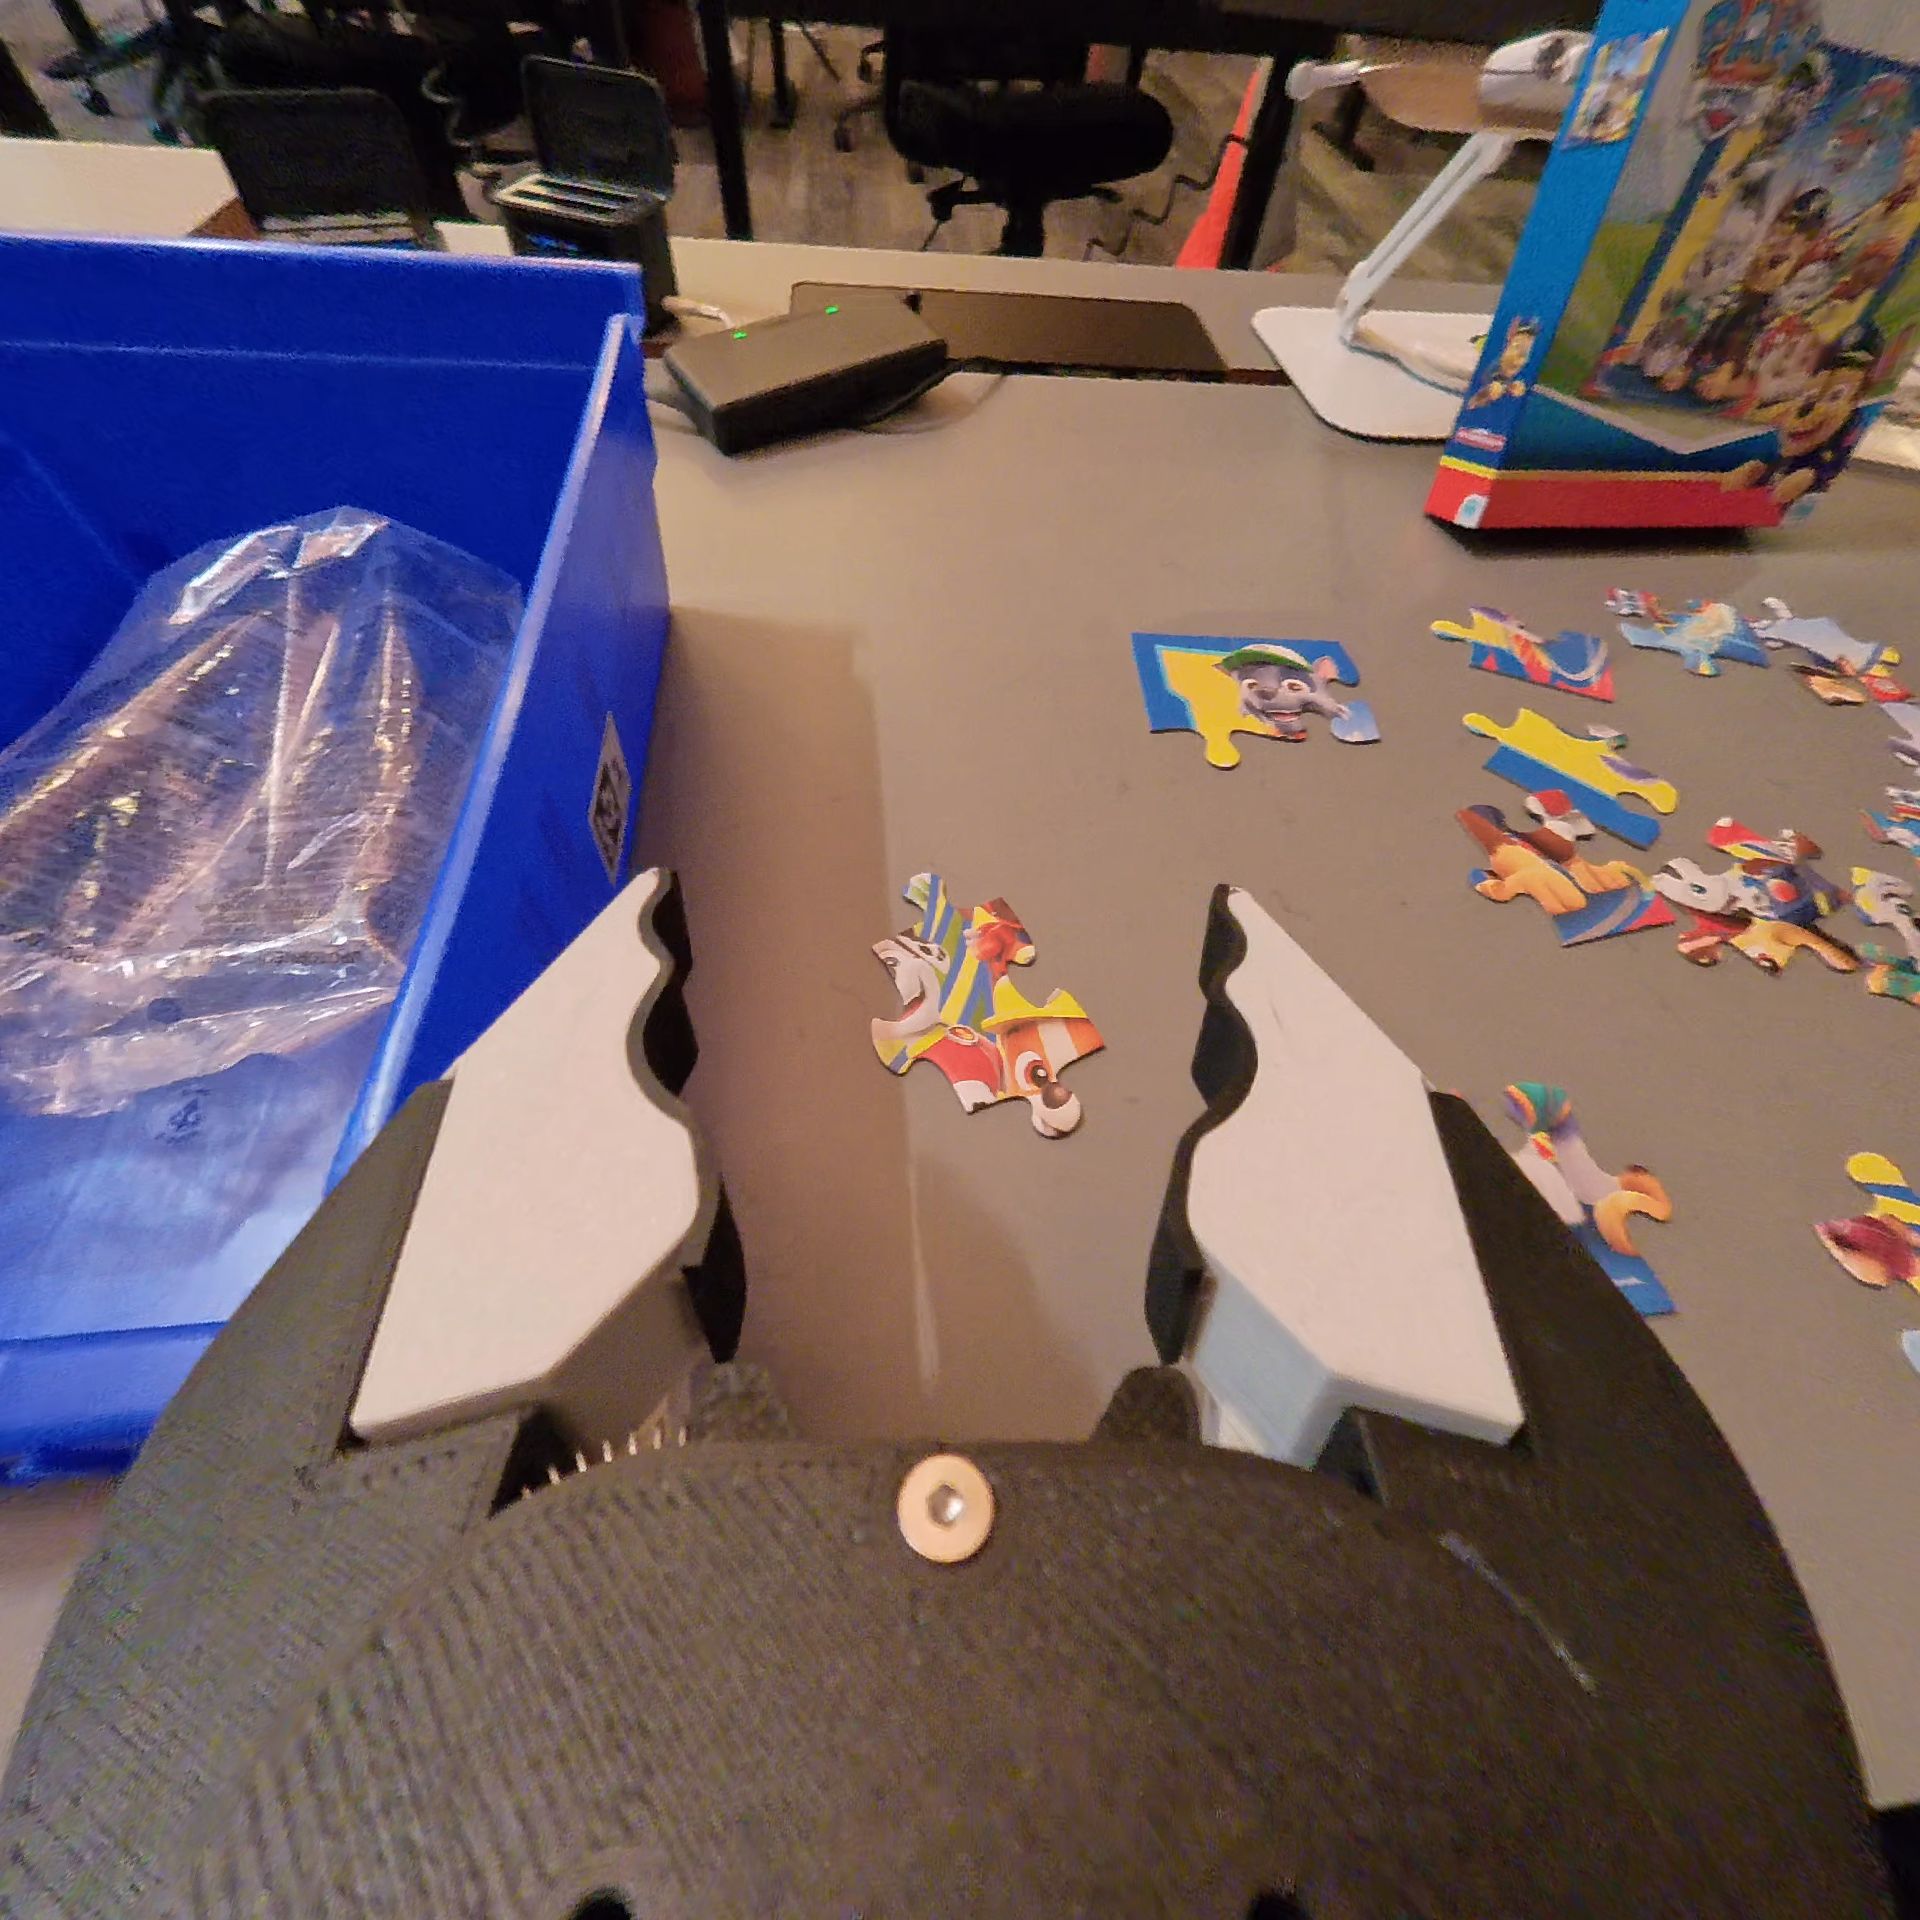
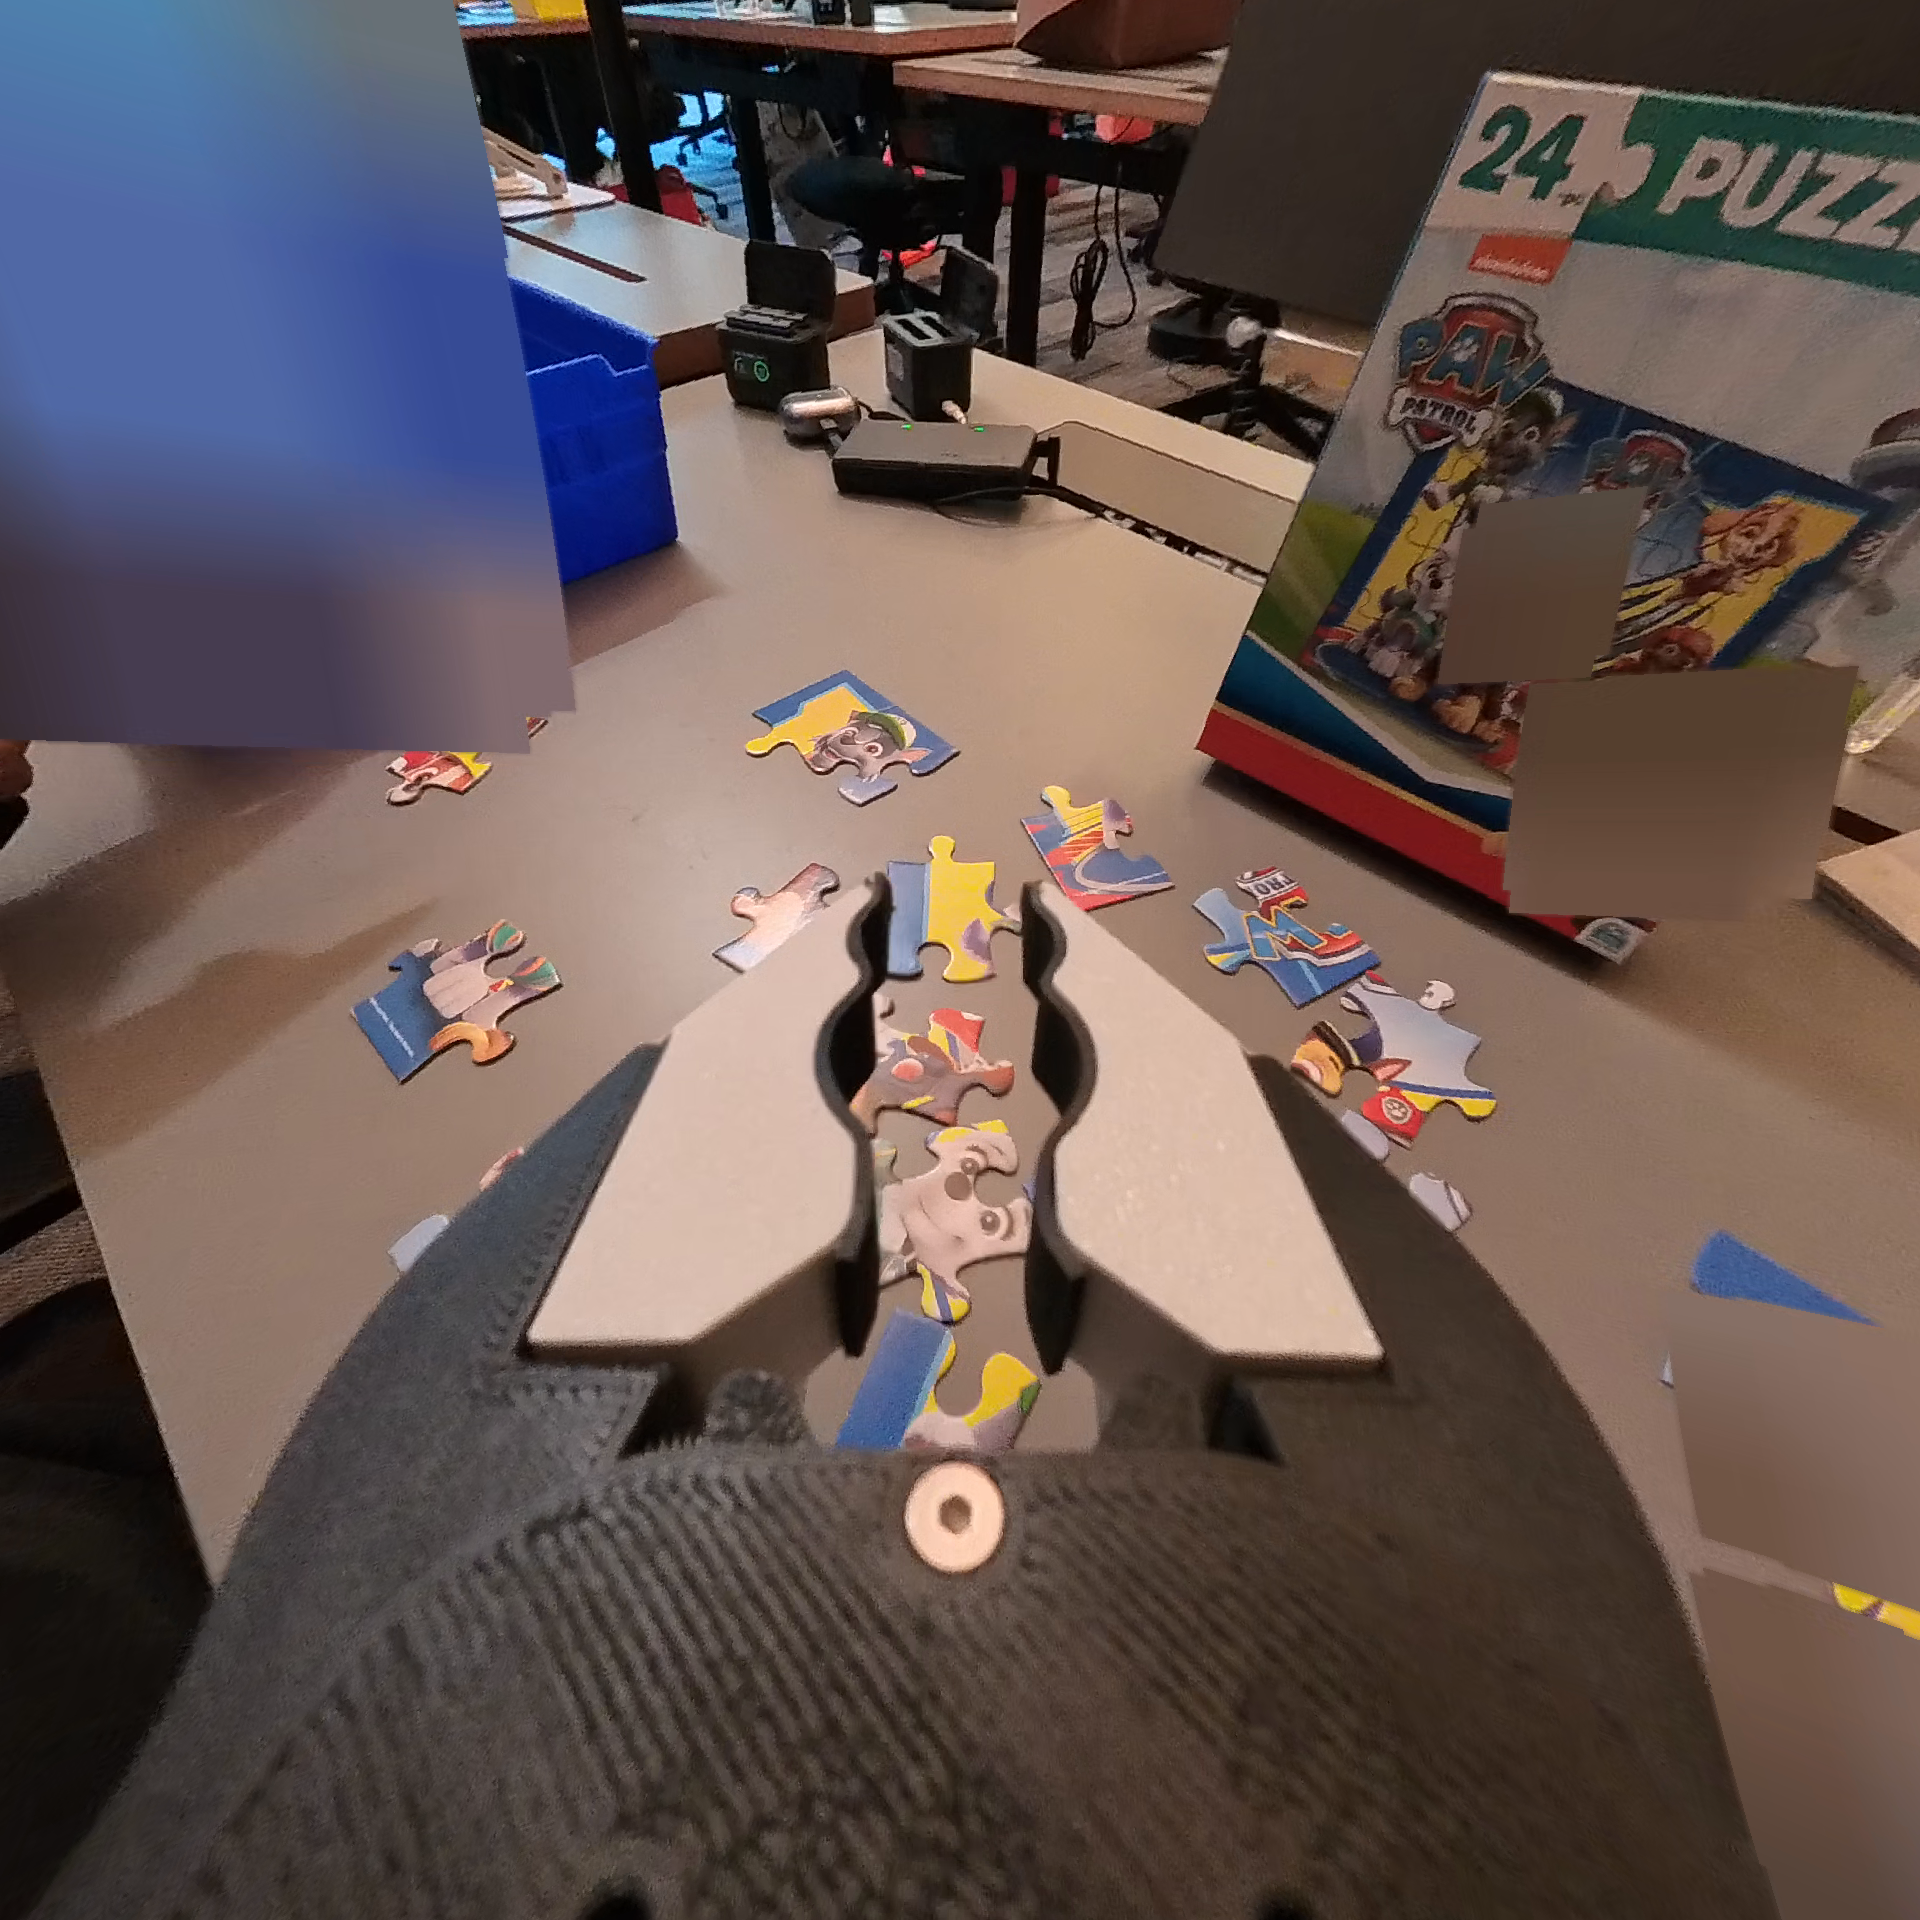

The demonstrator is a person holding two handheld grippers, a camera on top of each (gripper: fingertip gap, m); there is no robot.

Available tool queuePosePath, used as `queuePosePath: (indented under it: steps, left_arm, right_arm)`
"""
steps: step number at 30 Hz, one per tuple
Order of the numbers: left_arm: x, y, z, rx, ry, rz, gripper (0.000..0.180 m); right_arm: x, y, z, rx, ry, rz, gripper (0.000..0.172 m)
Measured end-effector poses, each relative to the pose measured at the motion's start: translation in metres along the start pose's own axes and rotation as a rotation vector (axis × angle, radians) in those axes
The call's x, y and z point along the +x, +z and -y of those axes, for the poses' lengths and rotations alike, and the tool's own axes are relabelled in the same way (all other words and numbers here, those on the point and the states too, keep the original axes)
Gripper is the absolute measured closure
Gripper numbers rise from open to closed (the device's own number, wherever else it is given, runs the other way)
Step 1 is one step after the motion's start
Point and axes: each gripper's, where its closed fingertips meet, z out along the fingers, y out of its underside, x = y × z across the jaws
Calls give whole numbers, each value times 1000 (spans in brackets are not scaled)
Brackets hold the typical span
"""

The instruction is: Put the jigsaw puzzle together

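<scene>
A grey table carries everything here, its matte top catching warm light, with a darker shadow band beside the blue bin that stands at its left. Inside the bin lies a crumpled clear plastic bag. The left gripper hangs above the table with its jaws spread wide and nothing between the pads; on the surface below the gap lies a single puzzle piece with striped colours and cartoon dogs, touching neither finger. Farther out sits a blue-and-yellow joined pair of pieces, and more loose pieces are scattered to the right. A colourful puzzle box stands upright at the far right of the table, near a white stand base. A black power brick with small green lights lies at the table's far edge beside a dark flat panel. The right gripper hovers over the scattered pieces with its jaws narrow but not closed on anything; a blue-and-yellow piece lies flat on the table beyond the tips, and others show through the gap lower down. Behind the table the room is dim, with office chairs, dark desk legs and further desks.
</scene>
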Motion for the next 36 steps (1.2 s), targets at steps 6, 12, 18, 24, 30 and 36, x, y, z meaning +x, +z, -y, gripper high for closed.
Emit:
queuePosePath:
  steps: [6, 12, 18, 24, 30, 36]
  left_arm:
    - [23, 3, -9, -5, -12, -100, 90]
    - [21, 13, -26, -88, 104, -29, 94]
    - [4, 24, -46, -204, 112, 38, 104]
    - [2, 30, -56, -267, 145, 75, 104]
    - [27, 28, -39, -210, 177, 28, 104]
    - [93, 44, -6, -93, 184, -136, 99]
  right_arm:
    - [-3, 0, 10, 46, -38, -32, 157]
    - [-13, -3, 14, 77, -57, -22, 163]
    - [8, -38, 46, 255, -106, -147, 172]
    - [40, -62, 47, 299, -29, -209, 171]
    - [74, -90, 43, 324, 33, -285, 171]
    - [110, -129, 50, 362, 10, -396, 170]
